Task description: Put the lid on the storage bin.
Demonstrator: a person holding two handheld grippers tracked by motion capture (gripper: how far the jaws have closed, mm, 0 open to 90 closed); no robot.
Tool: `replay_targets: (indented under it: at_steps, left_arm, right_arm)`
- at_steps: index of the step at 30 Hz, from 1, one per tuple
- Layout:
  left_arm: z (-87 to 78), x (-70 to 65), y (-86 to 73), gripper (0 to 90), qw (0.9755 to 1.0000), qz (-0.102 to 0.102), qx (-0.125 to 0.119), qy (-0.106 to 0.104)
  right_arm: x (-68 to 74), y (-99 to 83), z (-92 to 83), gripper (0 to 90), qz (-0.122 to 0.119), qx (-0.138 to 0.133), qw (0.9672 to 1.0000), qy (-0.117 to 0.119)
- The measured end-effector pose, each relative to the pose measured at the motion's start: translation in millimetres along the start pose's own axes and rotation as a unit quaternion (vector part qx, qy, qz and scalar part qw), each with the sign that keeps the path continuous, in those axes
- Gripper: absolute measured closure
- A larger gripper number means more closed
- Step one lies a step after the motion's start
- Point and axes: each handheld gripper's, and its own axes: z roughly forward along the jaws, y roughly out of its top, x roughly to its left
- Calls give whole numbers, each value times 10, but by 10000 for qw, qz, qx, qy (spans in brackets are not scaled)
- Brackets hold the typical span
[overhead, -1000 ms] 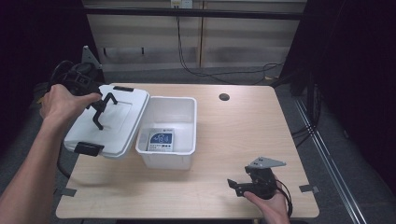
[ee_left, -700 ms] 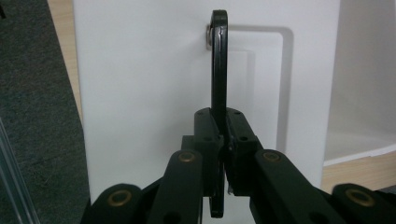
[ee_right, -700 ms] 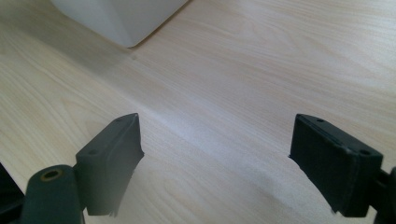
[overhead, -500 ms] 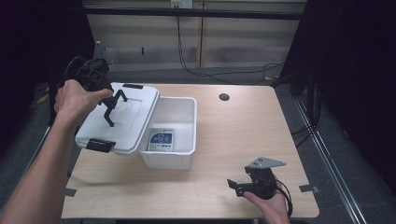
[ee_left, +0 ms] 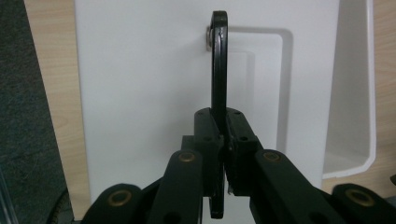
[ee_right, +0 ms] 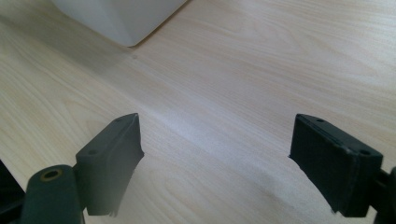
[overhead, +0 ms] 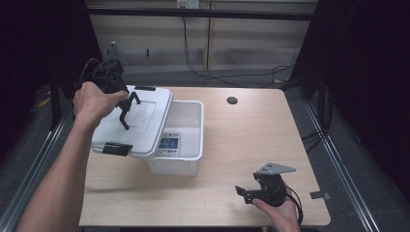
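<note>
High view: one lid (overhead: 145, 121), one bin (overhead: 186, 145).

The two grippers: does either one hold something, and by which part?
The left gripper holds the white lid by its black handle. The right gripper is open and holds nothing.

So the tabletop (overhead: 251, 145) has the bin (overhead: 186, 145) sitting left of centre, open at the top, with a small labelled item (overhead: 168, 143) down inside it. The lid (overhead: 140, 121) is up off the tabletop, tilted, overlapping the bin's left side. The left gripper (overhead: 126, 107) is above the lid, its fingers (ee_left: 208, 140) pinched on the lid's handle (ee_left: 218, 70). A latch (overhead: 116, 149) hangs on the lid's near edge. The right gripper (overhead: 249, 192) is at the near right of the tabletop, well apart from the bin. A round hole (overhead: 232, 100) sits toward the far edge, right of the bin.
</note>
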Motion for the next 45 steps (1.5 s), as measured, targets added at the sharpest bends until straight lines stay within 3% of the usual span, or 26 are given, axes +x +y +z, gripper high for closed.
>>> replay_targets:
  at_steps: [5,6,11,14,22,28,37,42,45]
  left_arm:
    - [49,-112,19,850,10000,-48,-11,3]
    - [59,-169,30,850,10000,23,9,13]
    - [60,-251,40,850,9998,-208,-58,-55]
    - [72,-324,33,849,9997,-227,-62,-17]
    - [187,-426,47,848,9997,-229,45,0]
    - [217,-491,62,850,9993,-341,-51,-114]
    - [261,-565,87,850,9992,-396,-21,-99]
    - [281,-685,125,851,9991,-403,-89,-36]
    - [345,-740,149,851,9990,-421,6,-115]
  right_arm:
    - [7,-4,0,160,-18,21,10000,20]
    - [7,-3,-1,160,-16,25,10000,27]
    - [11,-3,-4,160,-21,37,10000,44]
    - [15,-2,0,160,-40,38,10000,61]
    - [17,-2,-1,160,-39,39,10000,68]
    - [21,-1,0,161,-56,52,9999,71]
    - [21,-4,-3,163,-71,60,9999,68]
    - [26,-5,1,164,-59,74,9999,92]
    - [31,-7,0,164,-87,63,9999,98]
